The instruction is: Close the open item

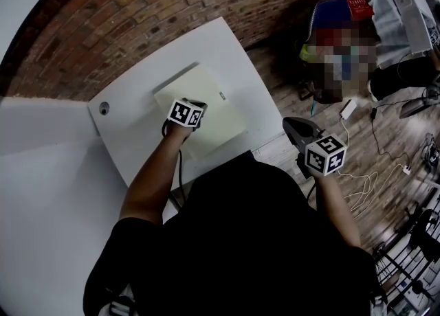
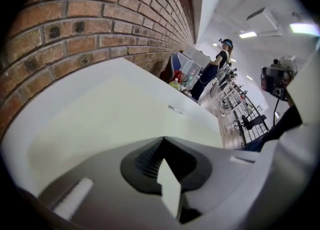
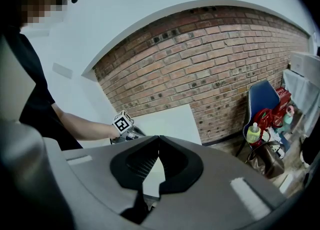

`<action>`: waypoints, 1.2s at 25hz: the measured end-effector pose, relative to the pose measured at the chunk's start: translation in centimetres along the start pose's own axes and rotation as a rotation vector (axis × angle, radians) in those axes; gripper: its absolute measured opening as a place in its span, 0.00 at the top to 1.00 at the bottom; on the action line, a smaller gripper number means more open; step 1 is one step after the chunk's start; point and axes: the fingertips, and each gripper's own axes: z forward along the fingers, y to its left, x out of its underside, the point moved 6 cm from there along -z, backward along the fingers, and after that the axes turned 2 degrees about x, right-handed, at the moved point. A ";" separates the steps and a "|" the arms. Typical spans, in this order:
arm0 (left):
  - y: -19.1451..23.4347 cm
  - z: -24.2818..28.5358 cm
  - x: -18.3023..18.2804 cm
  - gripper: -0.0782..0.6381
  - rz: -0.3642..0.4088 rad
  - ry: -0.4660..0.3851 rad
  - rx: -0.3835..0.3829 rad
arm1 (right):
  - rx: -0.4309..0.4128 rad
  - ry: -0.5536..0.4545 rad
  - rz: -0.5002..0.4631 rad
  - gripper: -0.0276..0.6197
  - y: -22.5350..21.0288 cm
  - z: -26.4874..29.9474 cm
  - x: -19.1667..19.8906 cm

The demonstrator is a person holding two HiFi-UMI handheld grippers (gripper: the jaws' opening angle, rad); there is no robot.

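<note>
Hovering over the near part of the pale green case (image 1: pixel 214 114), which lies flat mid-tabletop (image 1: pixel 130 132) toward the brick-wall edge, the left gripper (image 2: pixel 161 139) has its 2 jaws pressed together, empty. The right gripper (image 3: pixel 158 137), beyond the tabletop's right edge, is likewise pinched on nothing.

Pale yellow-green flat item (image 1: pixel 206 95), white table (image 1: pixel 127 126), red-brown brick wall (image 1: pixel 137 12), grey left tool (image 2: pixel 161 140), black-and-white marker cube (image 1: pixel 185 113)

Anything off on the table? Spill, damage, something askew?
Nothing stands out. The pale flat item lies level on the white table, roughly square to its edges, with no spill or damage visible. The only clutter is loose cables on the floor beside it.
</note>
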 end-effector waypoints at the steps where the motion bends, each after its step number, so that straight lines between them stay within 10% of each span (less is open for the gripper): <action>1: 0.0 -0.1 0.0 0.89 -0.008 -0.005 0.000 | 0.000 -0.002 -0.003 0.95 0.0 -0.1 -0.1; 13: -0.9 -2.6 0.5 0.89 -0.035 -0.063 -0.018 | -0.030 -0.003 -0.047 0.95 1.5 -0.5 -0.5; 30: -5.0 -14.7 -2.1 0.89 0.053 -0.457 -0.065 | -0.118 -0.020 -0.151 0.95 4.1 0.1 -1.8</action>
